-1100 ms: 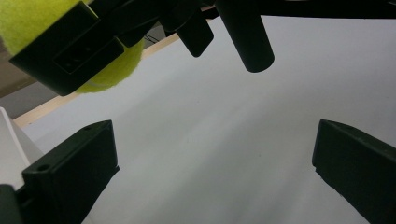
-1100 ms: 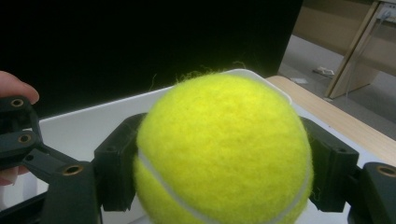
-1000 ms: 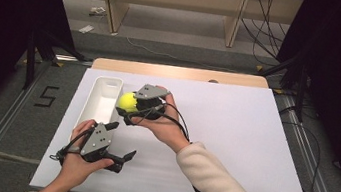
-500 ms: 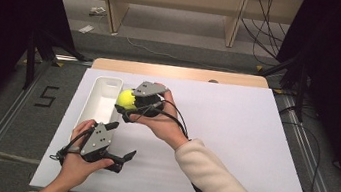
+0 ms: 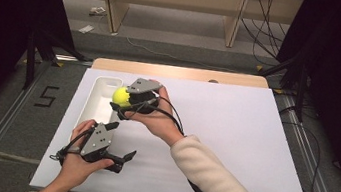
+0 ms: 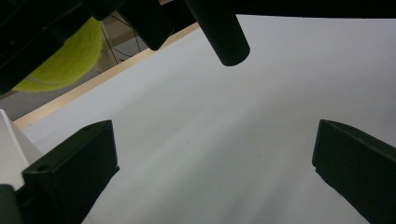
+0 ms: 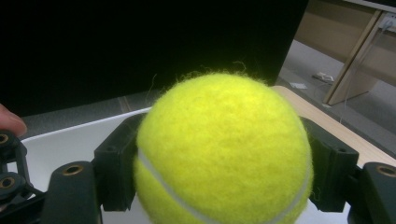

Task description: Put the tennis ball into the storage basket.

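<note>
White bench (image 5: 253, 138), wide and flat. White tray (image 5: 99, 97), long, toward bench's left edge. Right tool (image 5: 122, 100), clenched on yellow tennis ball (image 5: 121, 95), held above tray's right rim. Left tool (image 5: 117, 156), jaws spread and holding nothing, just beyond tray's near end.

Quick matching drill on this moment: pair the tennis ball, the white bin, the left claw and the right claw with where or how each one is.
Things:
1. tennis ball
2. white bin
3. left claw
4. right claw

States:
A. jaws spread wide, nothing between them
B. shut on the ball, above the bin's edge
C. yellow, clamped between two black jaws
D. lies on the table's left part

Pairs: 1-C, 2-D, 3-A, 4-B
</note>
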Available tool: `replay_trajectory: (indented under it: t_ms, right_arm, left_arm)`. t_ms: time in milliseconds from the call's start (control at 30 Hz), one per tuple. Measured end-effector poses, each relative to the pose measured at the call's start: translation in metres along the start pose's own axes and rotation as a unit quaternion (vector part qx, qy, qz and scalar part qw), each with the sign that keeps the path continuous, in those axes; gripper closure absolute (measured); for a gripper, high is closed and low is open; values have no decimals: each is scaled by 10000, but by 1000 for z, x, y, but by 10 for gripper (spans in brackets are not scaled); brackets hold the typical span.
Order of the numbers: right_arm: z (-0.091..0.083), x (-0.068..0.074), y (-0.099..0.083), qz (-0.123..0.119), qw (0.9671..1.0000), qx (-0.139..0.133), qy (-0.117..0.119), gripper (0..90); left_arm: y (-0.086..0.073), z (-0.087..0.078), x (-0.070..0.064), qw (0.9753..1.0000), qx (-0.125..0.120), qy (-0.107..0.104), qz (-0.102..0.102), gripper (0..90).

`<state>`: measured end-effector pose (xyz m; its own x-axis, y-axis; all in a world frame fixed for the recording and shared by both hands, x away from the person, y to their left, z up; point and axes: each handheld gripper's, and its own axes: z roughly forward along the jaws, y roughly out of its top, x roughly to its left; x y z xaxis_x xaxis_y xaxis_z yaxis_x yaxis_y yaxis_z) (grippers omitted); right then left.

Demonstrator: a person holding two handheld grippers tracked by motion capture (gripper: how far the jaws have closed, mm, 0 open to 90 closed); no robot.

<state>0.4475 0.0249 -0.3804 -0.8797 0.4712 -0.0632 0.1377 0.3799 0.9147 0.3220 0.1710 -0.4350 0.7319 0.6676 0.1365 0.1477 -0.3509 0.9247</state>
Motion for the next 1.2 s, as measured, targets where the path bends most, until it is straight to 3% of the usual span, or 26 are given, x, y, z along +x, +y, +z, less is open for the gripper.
replay_trajectory:
  t_ms: [1200]
  right_arm:
    - [15, -7, 8, 6, 9999, 99, -53, 265]
  left_arm:
    - [0, 0, -1, 10000, 12, -15, 46, 0]
